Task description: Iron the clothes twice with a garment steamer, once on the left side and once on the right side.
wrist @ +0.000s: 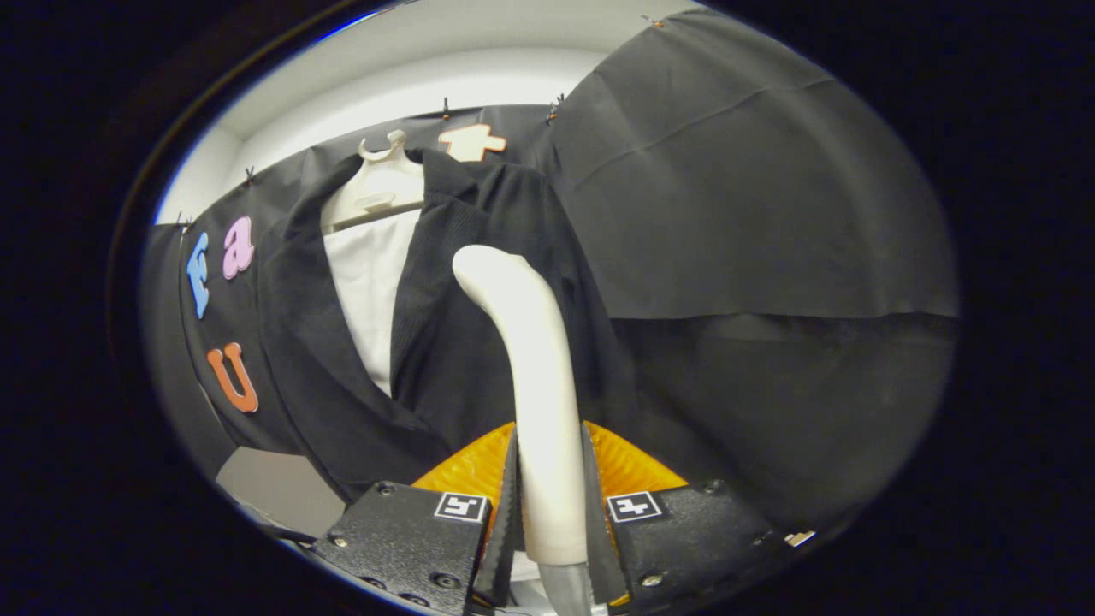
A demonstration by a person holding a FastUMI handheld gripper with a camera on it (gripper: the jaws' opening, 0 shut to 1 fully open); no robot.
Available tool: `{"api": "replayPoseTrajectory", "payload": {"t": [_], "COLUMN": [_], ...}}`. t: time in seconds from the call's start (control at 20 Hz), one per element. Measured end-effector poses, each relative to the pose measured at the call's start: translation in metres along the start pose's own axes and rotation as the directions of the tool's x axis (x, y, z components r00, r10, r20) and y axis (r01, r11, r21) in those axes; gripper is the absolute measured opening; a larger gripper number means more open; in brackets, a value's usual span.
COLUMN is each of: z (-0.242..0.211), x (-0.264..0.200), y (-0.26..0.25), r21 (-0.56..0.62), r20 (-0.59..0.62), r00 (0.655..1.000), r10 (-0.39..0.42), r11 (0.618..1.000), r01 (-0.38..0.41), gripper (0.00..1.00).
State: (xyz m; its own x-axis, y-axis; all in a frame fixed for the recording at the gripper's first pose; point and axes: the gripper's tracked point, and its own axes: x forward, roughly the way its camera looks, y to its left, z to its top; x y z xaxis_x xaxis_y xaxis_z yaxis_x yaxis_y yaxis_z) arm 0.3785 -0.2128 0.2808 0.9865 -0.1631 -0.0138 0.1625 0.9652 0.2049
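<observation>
Steamer (535,376), smooth cream plastic with a curved neck, stood clamped between my tongs (552,505), both fingers pressed on its handle. Its rounded head reached the right front of the dark ribbed jacket (462,342), which hung just beyond on a pale hanger (376,188) over a white lining (372,282). Black cloth (736,188) draped behind and right, under a white ceiling.

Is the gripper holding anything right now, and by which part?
Yes: the gripper holds the garment steamer, its jaws closed on the lower handle.
</observation>
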Motion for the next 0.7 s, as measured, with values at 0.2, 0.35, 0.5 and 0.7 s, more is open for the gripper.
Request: {"api": "replayPoseTrajectory", "payload": {"t": [0.2,0.35,0.5,0.7], "z": [-0.023,-0.04,-0.06,-0.087], "x": [-0.002,-0.004,-0.004,-0.004], "y": [-0.003,-0.007,-0.011,-0.015], "r21": [-0.024,-0.041,-0.069,-0.076], "r20": [-0.033,-0.057,-0.089,-0.14], "r00": [0.999,0.998,0.996,0.99], "r10": [-0.006,-0.014,-0.017,-0.01], "r11": [1.0,0.999,0.998,0.997], "r01": [0.005,0.011,0.011,-0.001], "gripper": [0.38,0.38,0.38,0.38]}}
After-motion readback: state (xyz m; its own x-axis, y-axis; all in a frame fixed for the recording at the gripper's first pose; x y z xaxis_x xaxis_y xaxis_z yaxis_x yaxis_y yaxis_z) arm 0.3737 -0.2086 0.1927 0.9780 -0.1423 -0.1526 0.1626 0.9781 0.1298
